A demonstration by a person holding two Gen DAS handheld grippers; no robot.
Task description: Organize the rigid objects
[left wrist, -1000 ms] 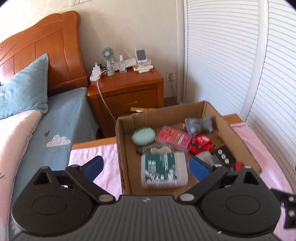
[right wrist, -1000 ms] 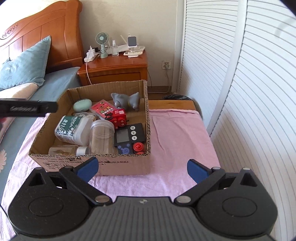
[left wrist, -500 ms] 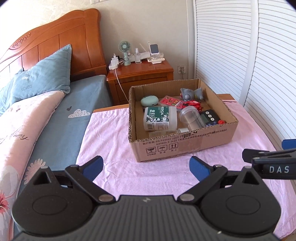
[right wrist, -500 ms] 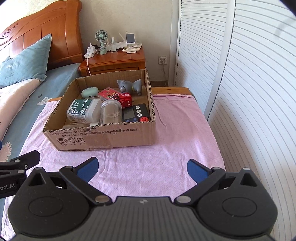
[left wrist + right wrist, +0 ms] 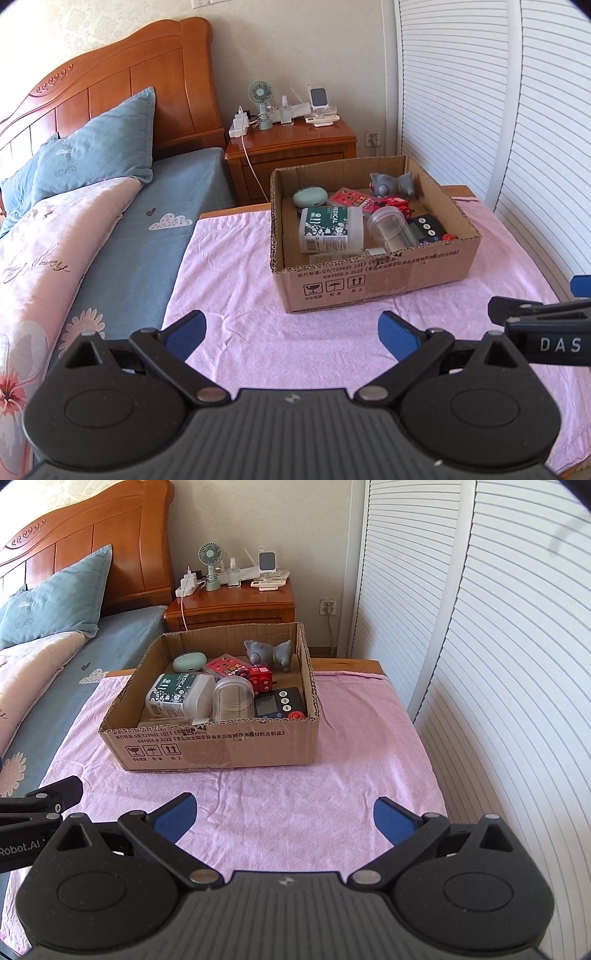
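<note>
Grippers hovering near table edge: left gripper (image 5: 291,330) and right gripper (image 5: 282,812) both spread, holding nothing. Rigid objects sitting inside cardboard box (image 5: 221,751) on pink cloth (image 5: 332,794), none outside. Task appearing finished; next move calling only for check.

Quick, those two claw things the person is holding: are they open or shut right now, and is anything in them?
Left gripper: open, holding nothing, above the pink cloth.
Right gripper: open, holding nothing, also short of the cardboard box.
</note>
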